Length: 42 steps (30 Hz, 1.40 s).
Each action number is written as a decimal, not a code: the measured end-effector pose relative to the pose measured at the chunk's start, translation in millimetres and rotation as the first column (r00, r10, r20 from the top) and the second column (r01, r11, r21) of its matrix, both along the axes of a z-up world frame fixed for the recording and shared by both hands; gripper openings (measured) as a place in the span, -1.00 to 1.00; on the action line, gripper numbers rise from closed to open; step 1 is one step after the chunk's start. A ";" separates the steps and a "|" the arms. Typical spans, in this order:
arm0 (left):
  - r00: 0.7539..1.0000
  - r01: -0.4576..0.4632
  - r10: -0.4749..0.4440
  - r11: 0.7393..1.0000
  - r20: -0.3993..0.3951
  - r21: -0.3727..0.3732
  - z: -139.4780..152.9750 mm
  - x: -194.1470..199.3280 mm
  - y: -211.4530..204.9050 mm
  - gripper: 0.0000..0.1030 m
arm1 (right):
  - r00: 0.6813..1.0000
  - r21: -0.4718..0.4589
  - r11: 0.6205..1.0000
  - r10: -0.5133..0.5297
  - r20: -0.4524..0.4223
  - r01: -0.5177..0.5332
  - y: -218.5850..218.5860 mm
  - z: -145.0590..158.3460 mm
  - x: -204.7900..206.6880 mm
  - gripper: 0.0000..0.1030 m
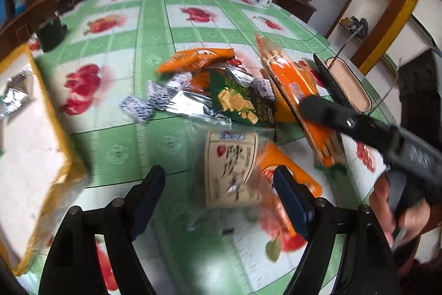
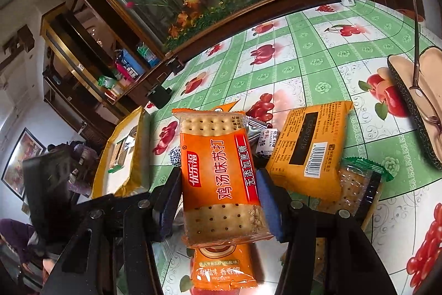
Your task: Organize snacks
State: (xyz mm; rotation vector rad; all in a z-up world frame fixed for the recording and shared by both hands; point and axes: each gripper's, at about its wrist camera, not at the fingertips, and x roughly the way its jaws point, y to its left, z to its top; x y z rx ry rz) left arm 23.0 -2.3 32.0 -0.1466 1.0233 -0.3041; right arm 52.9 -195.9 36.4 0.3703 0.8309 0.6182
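Several snack packets (image 1: pixel 221 90) crowd the tablecloth (image 1: pixel 154 26) beside a glasses case (image 2: pixel 414 112).

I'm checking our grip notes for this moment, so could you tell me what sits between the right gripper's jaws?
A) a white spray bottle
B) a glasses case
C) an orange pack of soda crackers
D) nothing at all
C: in the right wrist view the right gripper has its jaws closed on both sides of the orange cracker pack, lifted above the table.

The yellow tray (image 1: pixel 63 151) is cut off at the left edge and motion-blurred; beside it, the beige snack bag (image 1: pixel 229 170) is smeared too.
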 end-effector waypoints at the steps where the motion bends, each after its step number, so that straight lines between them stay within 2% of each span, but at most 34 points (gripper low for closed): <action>1: 1.000 0.011 -0.011 1.000 -0.001 0.004 -2.5 2.8 -5.3 0.54 | 1.000 -0.005 1.000 -0.003 0.006 0.003 0.4 0.5 0.3 0.13; 3: 1.000 0.005 -0.005 0.999 -0.006 0.049 -9.6 6.7 -14.4 0.54 | 1.000 -0.009 1.000 -0.010 0.013 0.011 -0.2 1.2 -0.2 0.13; 4: 1.000 -0.004 0.006 0.997 -0.019 0.077 -14.4 8.5 -17.7 0.39 | 1.000 -0.011 1.000 -0.010 0.013 0.011 0.0 1.0 0.0 0.13; 6: 1.000 -0.023 0.022 0.993 0.013 0.118 -16.1 6.9 -21.2 0.21 | 1.000 -0.016 1.000 -0.008 0.010 0.009 0.3 0.2 0.8 0.13; 9: 0.999 -0.050 0.048 0.994 0.021 0.102 -16.1 5.2 -16.8 0.09 | 1.000 -0.019 1.000 0.002 0.004 -0.002 2.0 -1.2 0.5 0.13; 18: 0.990 -0.136 0.131 0.986 0.054 0.095 -9.6 -26.0 -1.0 0.07 | 0.997 -0.098 0.994 0.054 0.059 -0.048 23.4 1.9 -12.8 0.13; 24: 0.978 -0.196 0.189 0.976 0.085 0.094 -2.4 -41.1 14.2 0.07 | 0.981 -0.204 0.978 0.074 0.177 -0.037 41.5 9.6 -33.9 0.13; 27: 0.974 -0.215 0.208 0.973 0.093 0.081 1.5 -44.8 19.1 0.07 | 0.975 -0.229 0.973 0.090 0.201 -0.043 46.3 9.5 -39.0 0.13; 36: 0.970 -0.217 0.209 0.974 0.125 0.058 11.6 -55.3 27.3 0.07 | 0.981 -0.159 0.986 0.086 0.175 -0.058 37.4 9.6 -34.3 0.13; 42: 0.963 -0.228 0.224 0.974 0.152 0.007 22.7 -61.4 53.6 0.07 | 0.981 -0.150 0.988 0.066 0.181 -0.039 33.9 11.1 -32.1 0.13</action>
